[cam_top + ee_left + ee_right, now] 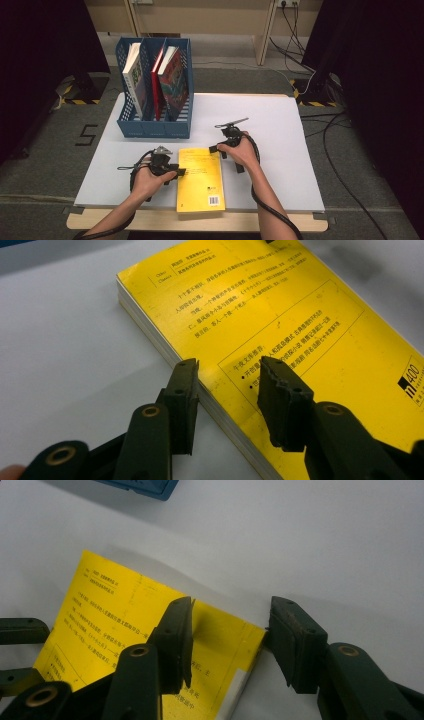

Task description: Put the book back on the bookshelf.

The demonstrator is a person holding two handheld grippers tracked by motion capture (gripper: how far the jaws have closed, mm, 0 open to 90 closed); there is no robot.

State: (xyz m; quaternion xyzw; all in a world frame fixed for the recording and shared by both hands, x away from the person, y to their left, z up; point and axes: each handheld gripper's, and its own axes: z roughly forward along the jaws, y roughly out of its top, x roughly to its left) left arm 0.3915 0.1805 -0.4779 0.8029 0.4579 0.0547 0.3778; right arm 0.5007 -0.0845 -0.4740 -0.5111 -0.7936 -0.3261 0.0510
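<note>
Yellow book flat on bench, near front edge, not yet lifted. Left tongs half-wide, straddling book's left long edge, pads not pressing. Right tongs wide, straddling right edge near far corner, no grip. Blue file rack behind holds three upright books, one per slot. Likely left: grip, raise, slot in.

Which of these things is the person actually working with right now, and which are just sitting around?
In use:
- yellow book, lying flat on the table
- left tool, jaws astride the book's long edge
- right tool, jaws astride the opposite edge

Just sitting there:
- blue file rack at the back of the table
- three books standing in it
- cables on the floor
</note>
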